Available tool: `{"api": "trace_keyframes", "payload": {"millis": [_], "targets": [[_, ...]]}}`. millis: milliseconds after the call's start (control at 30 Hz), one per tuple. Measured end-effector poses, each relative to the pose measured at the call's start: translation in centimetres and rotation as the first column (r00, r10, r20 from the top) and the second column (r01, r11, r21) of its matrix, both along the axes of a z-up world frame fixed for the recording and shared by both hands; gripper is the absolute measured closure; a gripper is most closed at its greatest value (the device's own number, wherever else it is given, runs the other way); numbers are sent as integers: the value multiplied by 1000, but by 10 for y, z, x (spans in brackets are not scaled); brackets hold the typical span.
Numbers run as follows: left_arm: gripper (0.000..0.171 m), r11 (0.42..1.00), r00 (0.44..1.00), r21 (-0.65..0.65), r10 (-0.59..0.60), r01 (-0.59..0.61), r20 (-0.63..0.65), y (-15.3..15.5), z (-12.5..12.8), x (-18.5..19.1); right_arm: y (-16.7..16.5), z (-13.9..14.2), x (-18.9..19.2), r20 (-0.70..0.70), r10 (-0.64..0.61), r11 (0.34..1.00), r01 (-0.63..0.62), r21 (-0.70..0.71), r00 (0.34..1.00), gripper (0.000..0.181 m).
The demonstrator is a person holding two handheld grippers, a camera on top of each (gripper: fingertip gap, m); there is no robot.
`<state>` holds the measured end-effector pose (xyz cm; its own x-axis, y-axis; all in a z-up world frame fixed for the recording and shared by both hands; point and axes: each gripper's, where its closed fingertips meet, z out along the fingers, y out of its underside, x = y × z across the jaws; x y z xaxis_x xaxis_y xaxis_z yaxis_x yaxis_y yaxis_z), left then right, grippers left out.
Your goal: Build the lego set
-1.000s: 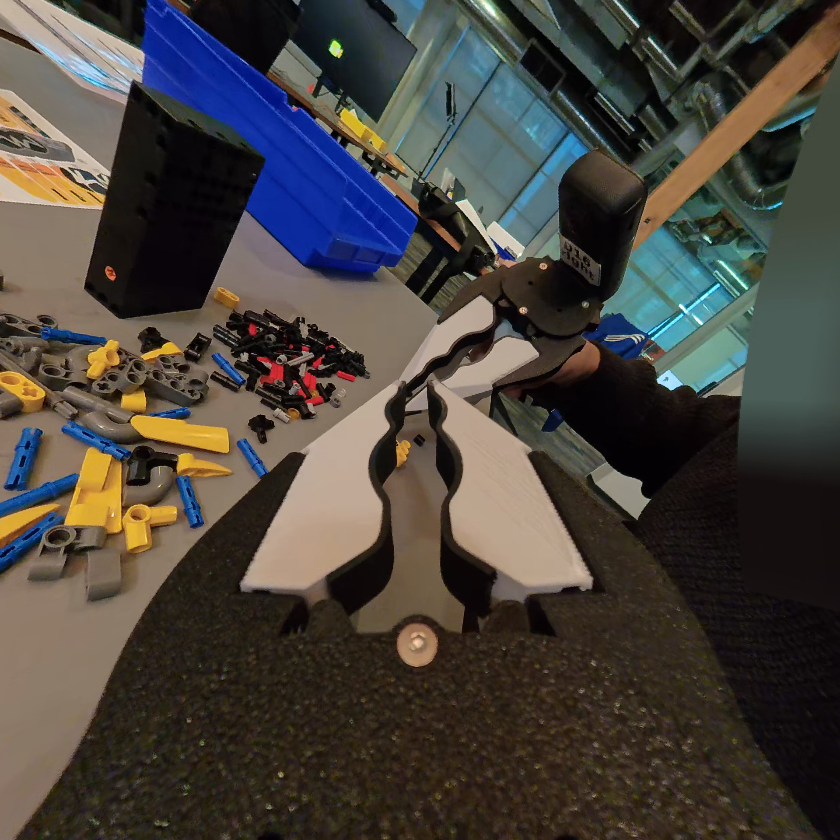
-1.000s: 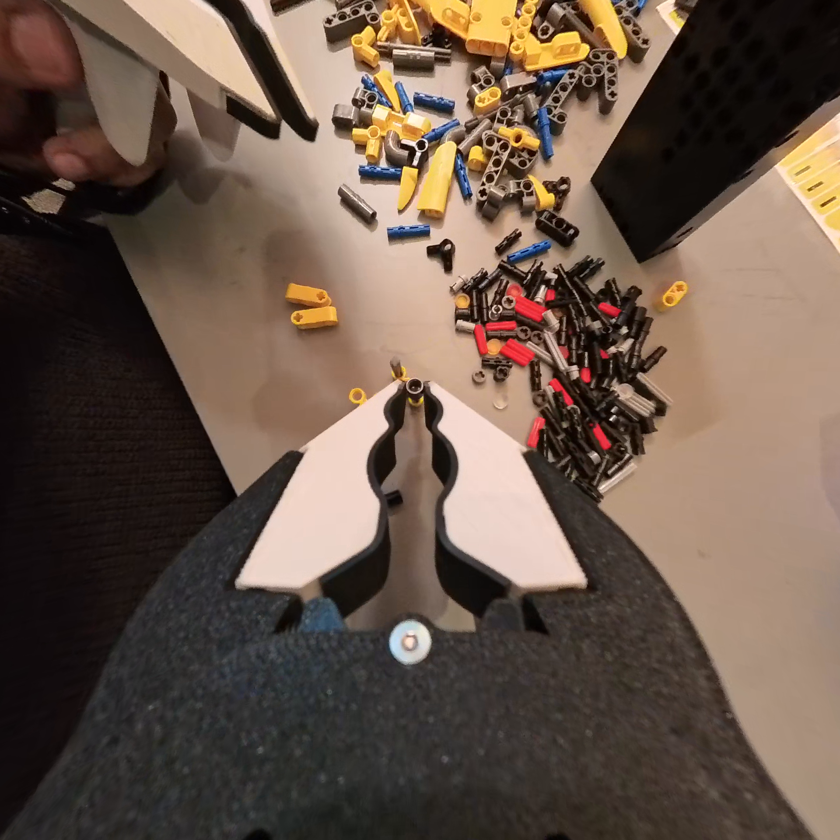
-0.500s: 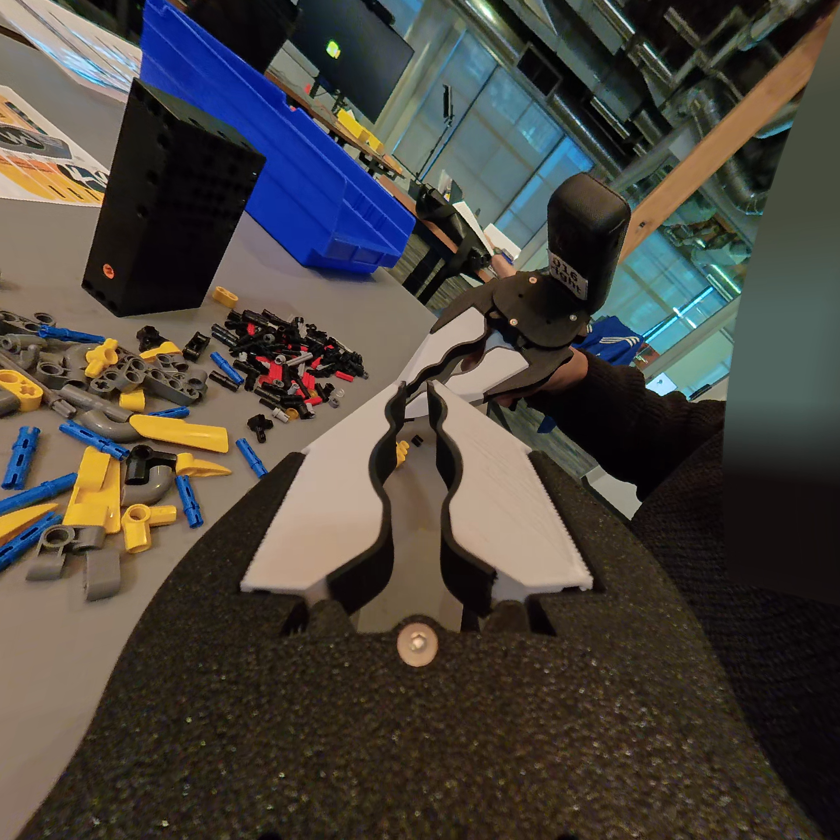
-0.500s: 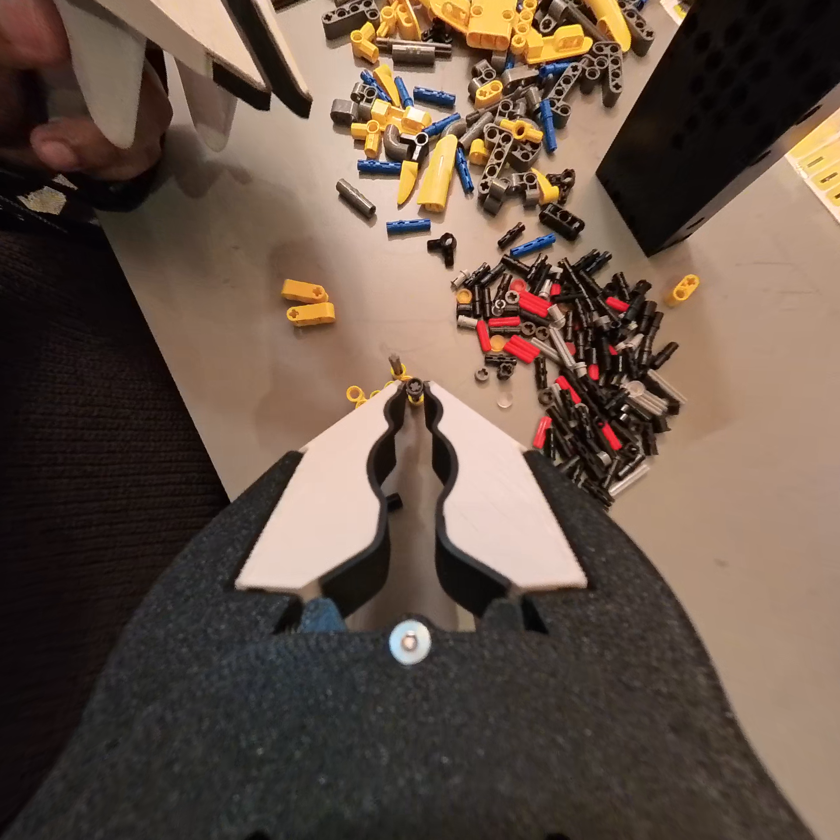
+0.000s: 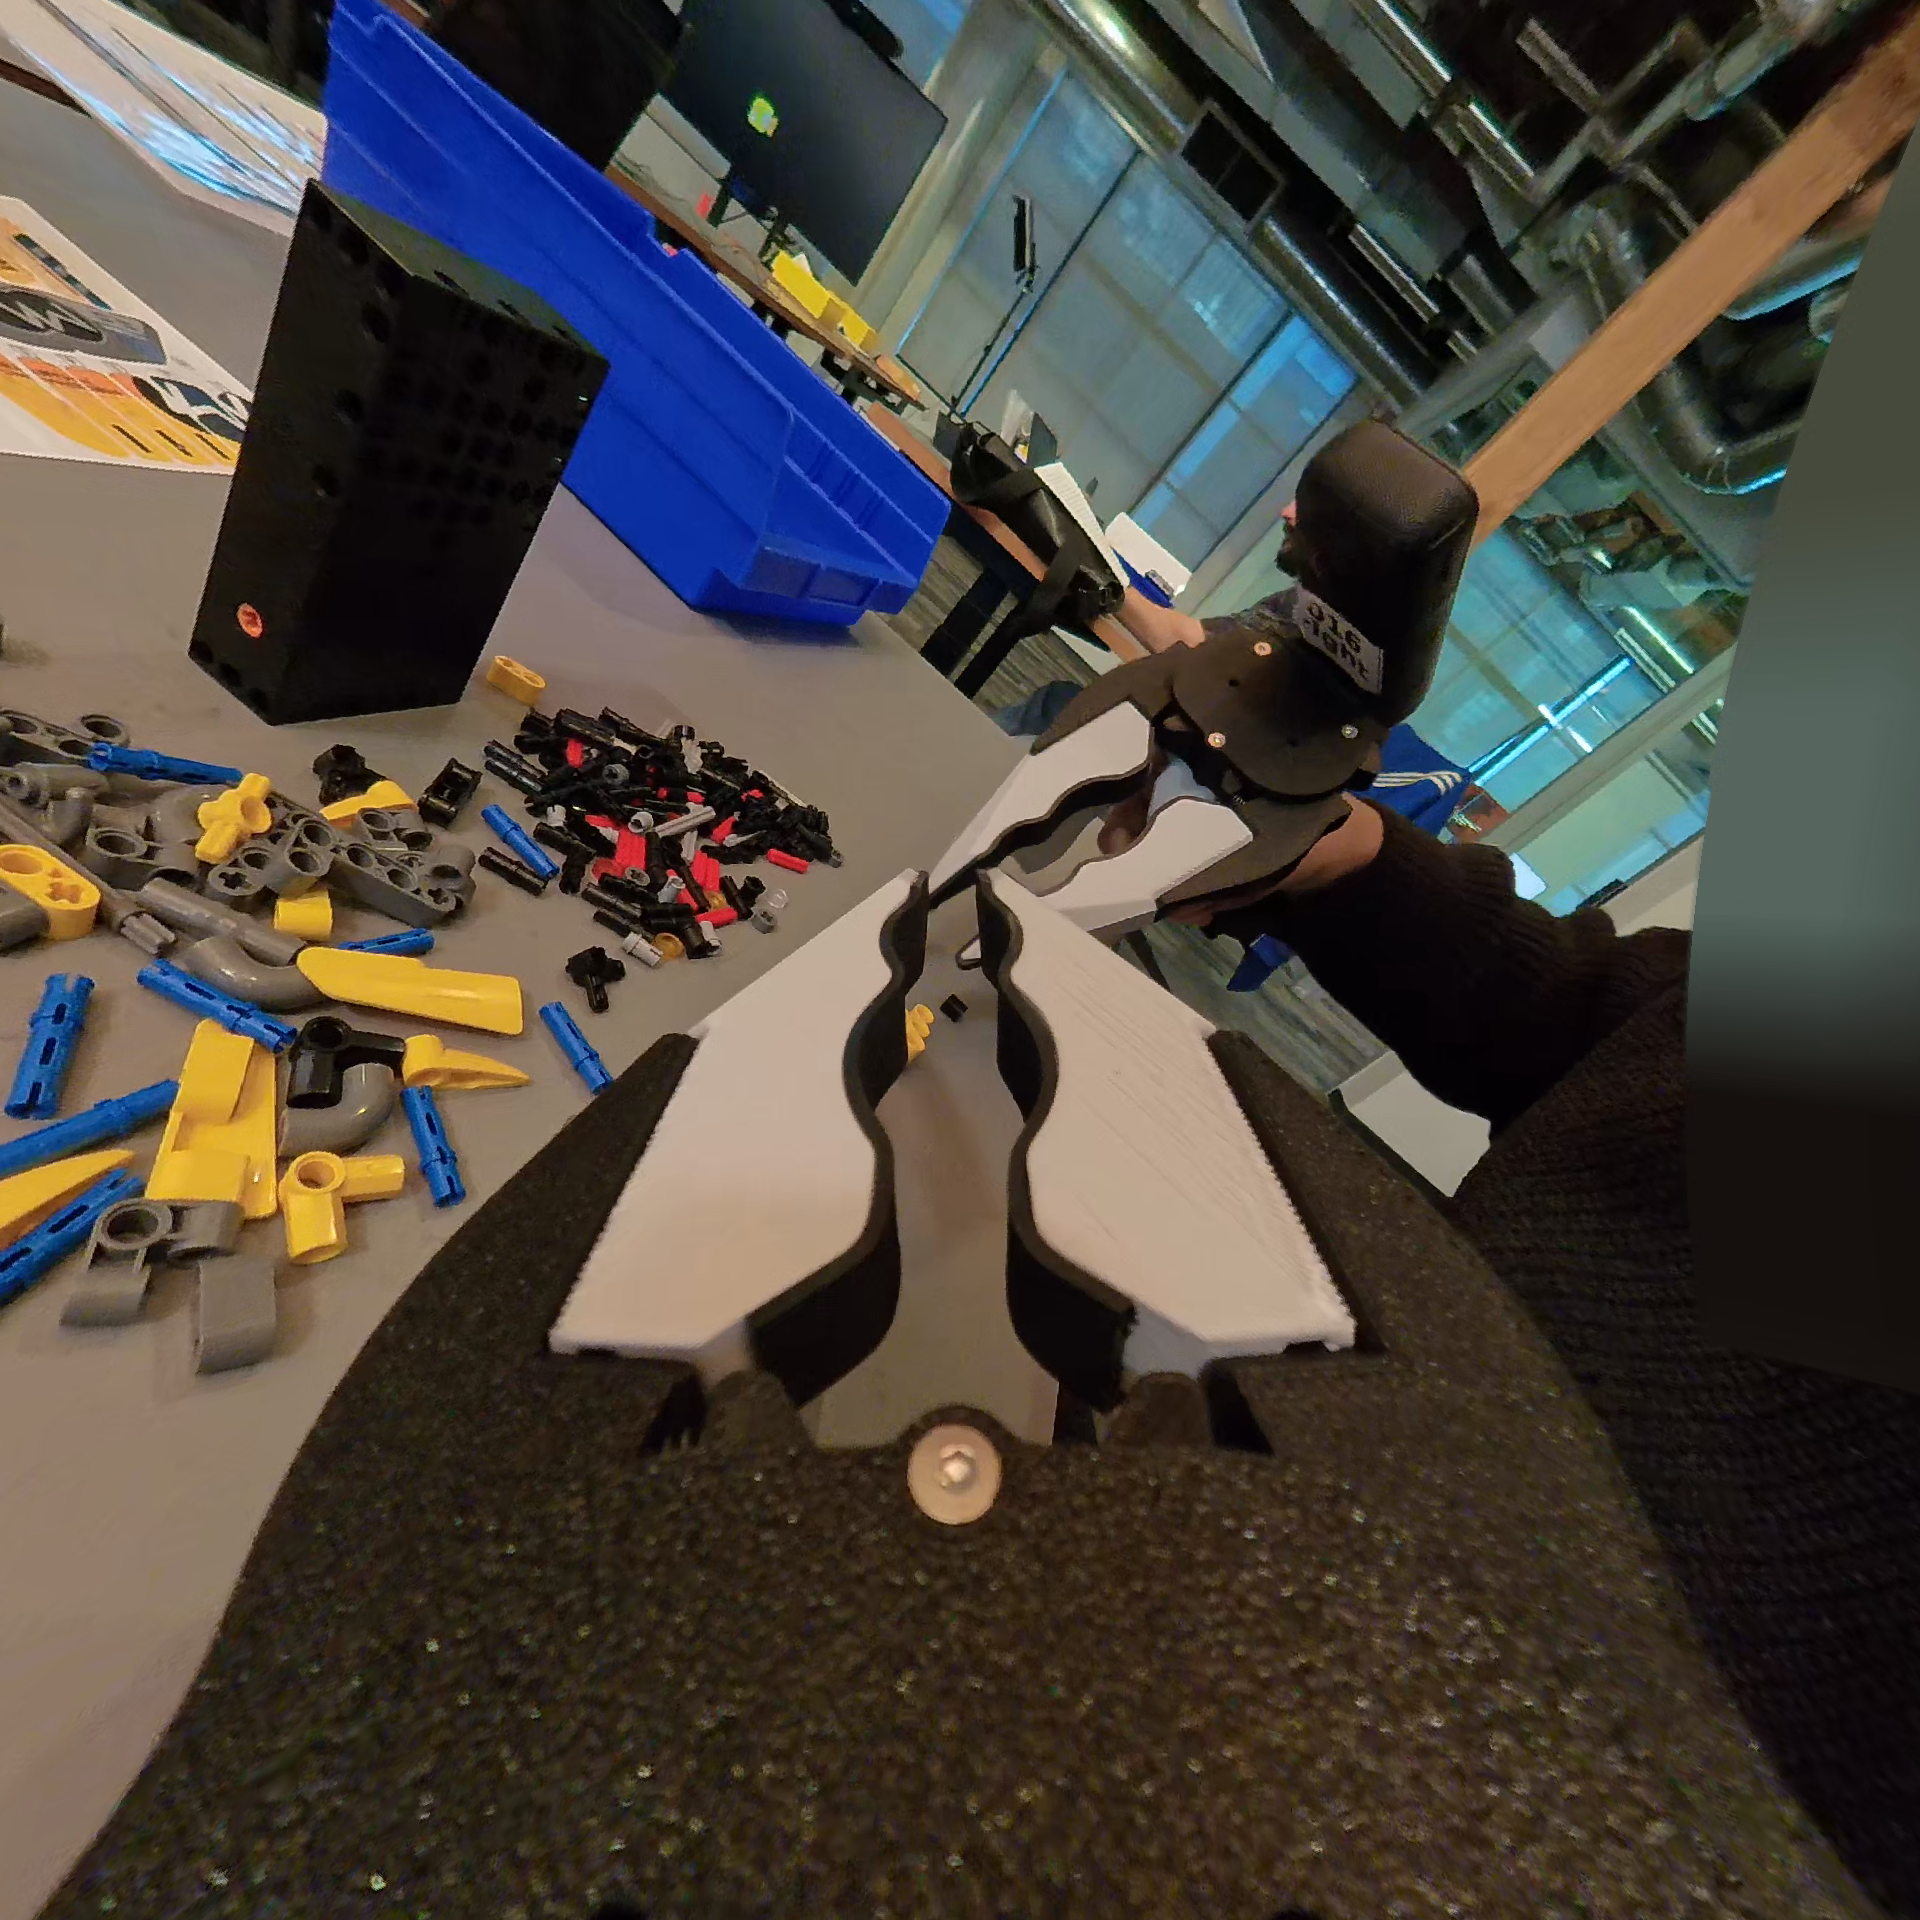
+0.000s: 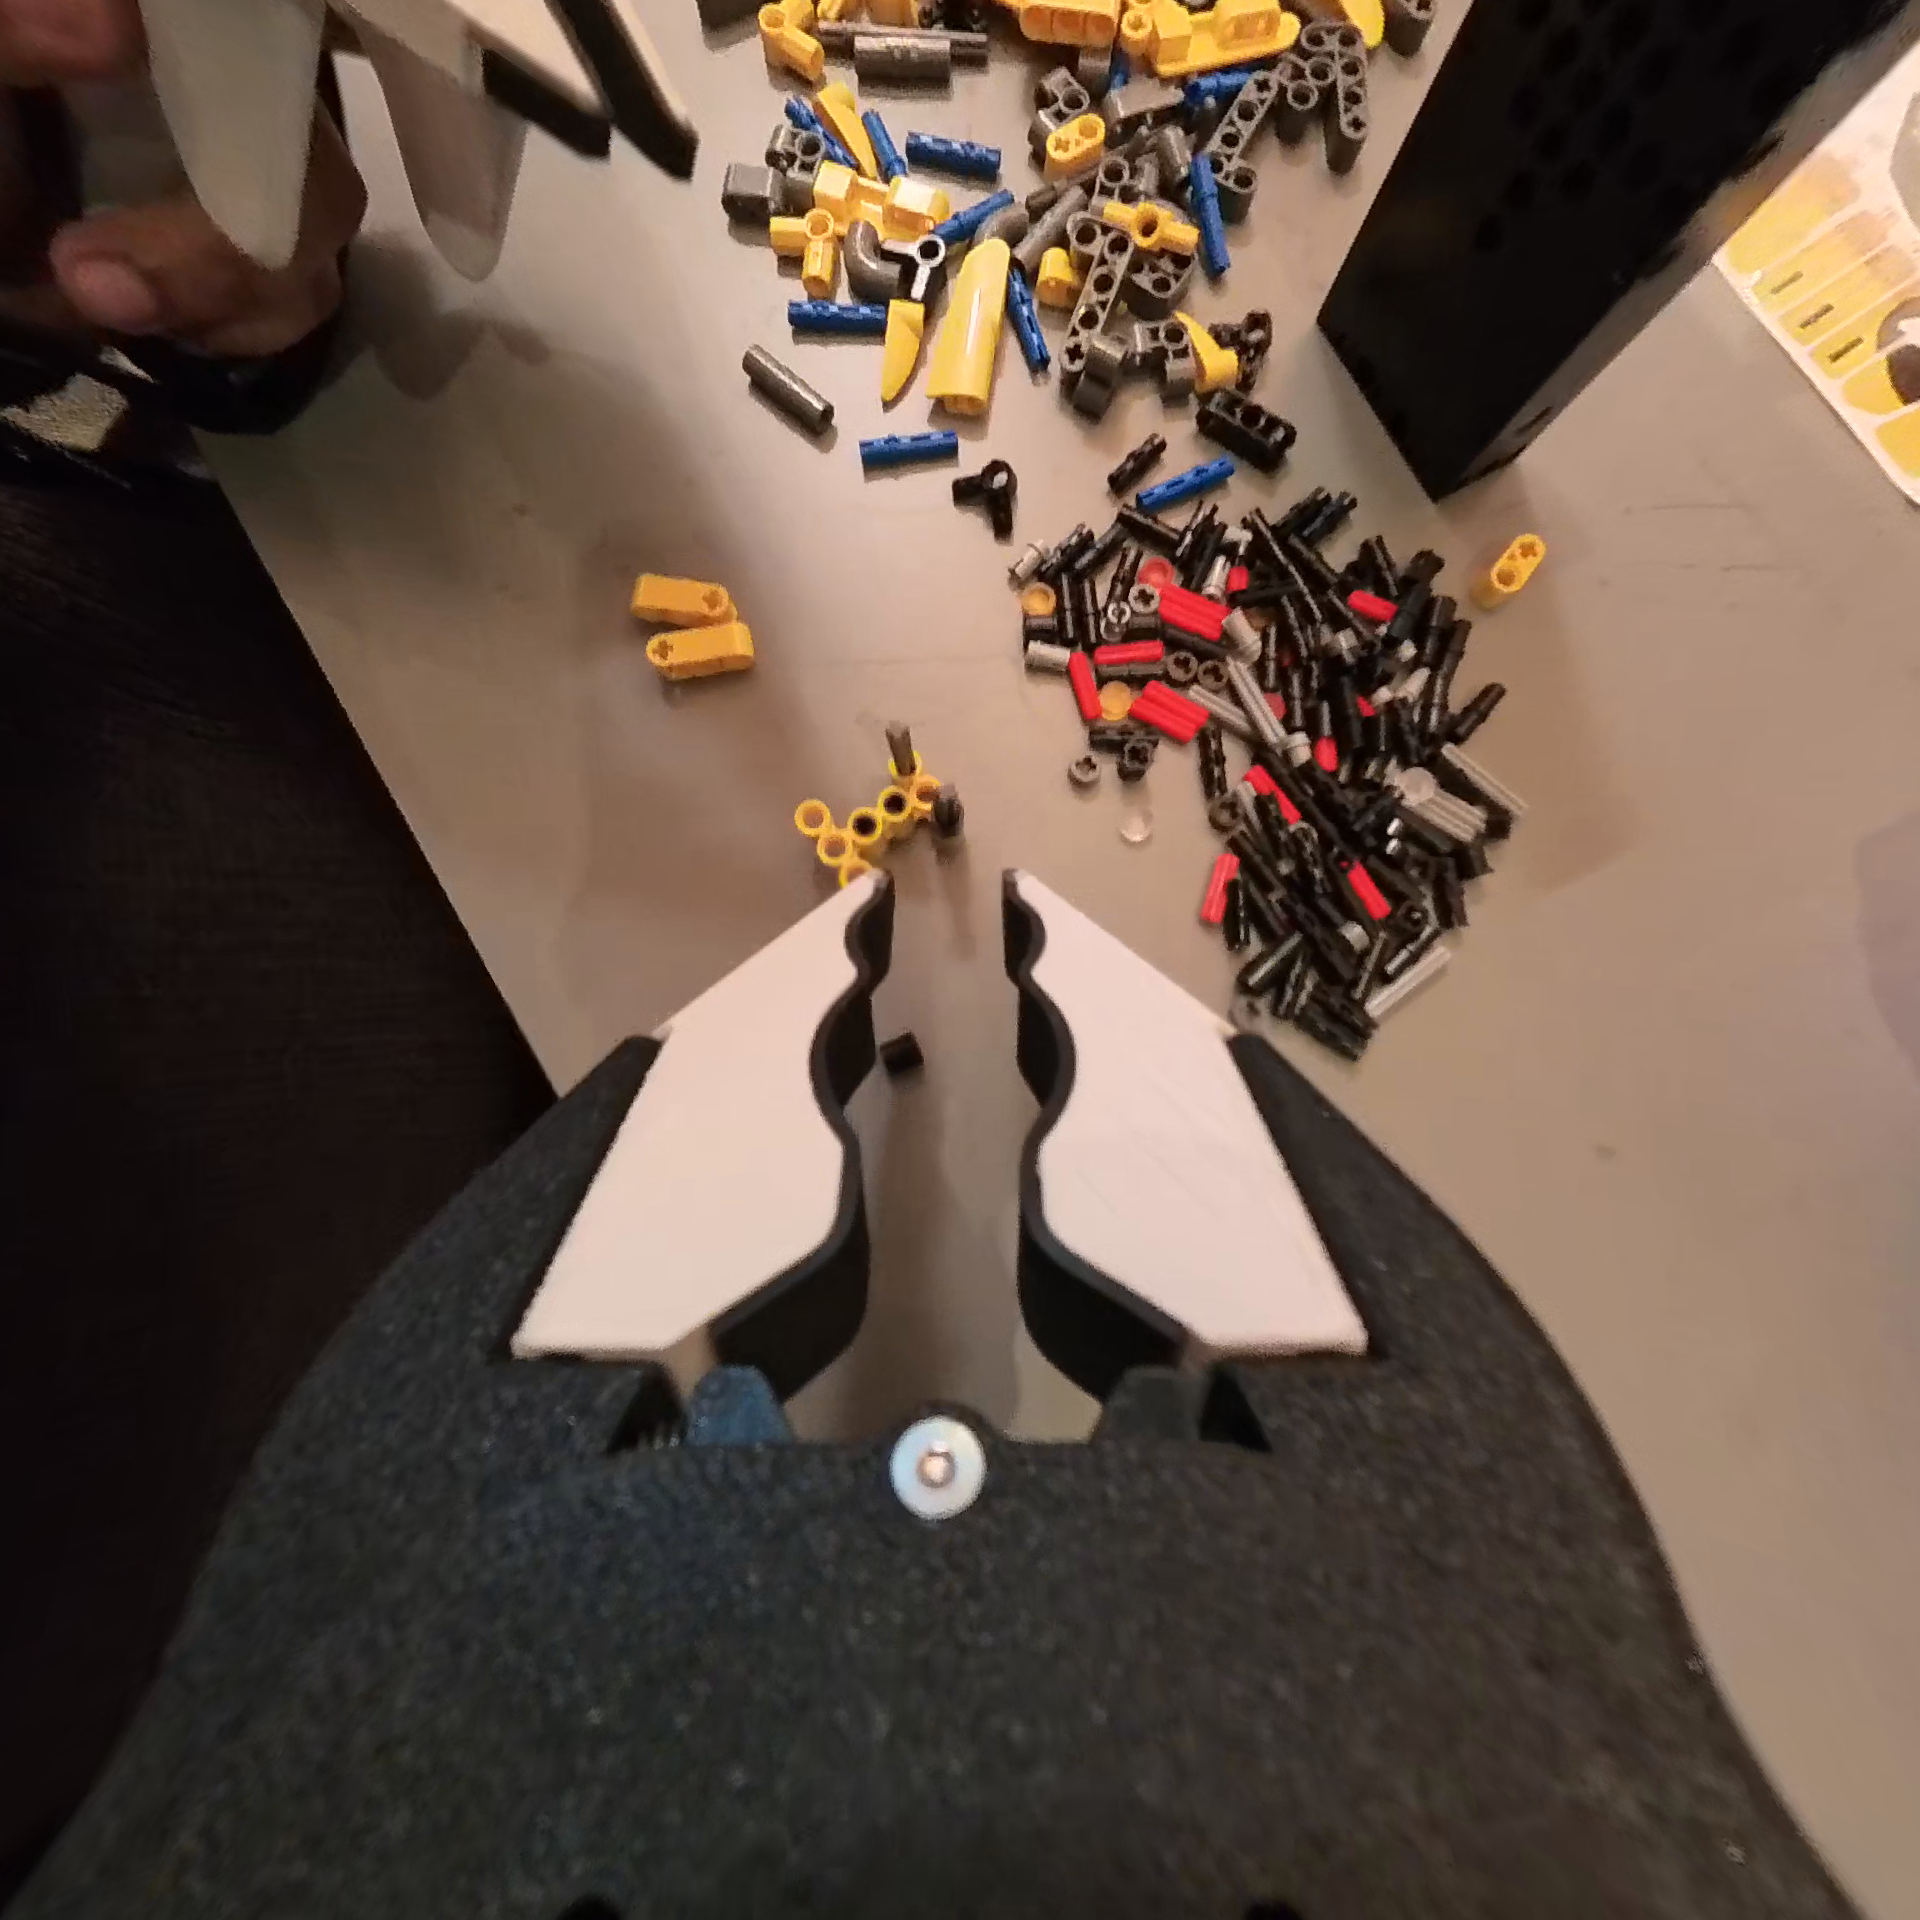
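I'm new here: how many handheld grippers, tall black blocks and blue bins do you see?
Handheld white-fingered grippers: 2, the left gripper and the right gripper
Tall black perforated block: 1
Blue plastic bin: 1
Total: 4

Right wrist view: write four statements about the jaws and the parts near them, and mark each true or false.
1. The right gripper has its jaws apart with nothing between them. True.
2. A small yellow assembly lies on the table just beyond its tips. True.
3. The black and red pins lie left of the gripper. False: the pin pile lies to its right.
4. A black box lies flat among the pins. False: the black block stands upright, apart from the pile.
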<state>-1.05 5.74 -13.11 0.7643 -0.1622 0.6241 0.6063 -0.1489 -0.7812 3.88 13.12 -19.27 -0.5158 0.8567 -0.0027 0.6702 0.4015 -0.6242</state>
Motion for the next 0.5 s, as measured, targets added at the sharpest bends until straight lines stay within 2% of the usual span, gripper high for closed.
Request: {"api": "trace_keyframes", "payload": {"millis": [200, 500], "targets": [[163, 1000, 1000, -1, 0, 0, 4, 0, 0, 0, 5, -6, 23, 32, -7, 1000, 8, -21, 999, 160], [163, 1000, 1000, 1, 7, -7, -21, 0, 1, 1, 5, -26, 31, 70, 20, 1000, -20, 4, 997, 161]]}}
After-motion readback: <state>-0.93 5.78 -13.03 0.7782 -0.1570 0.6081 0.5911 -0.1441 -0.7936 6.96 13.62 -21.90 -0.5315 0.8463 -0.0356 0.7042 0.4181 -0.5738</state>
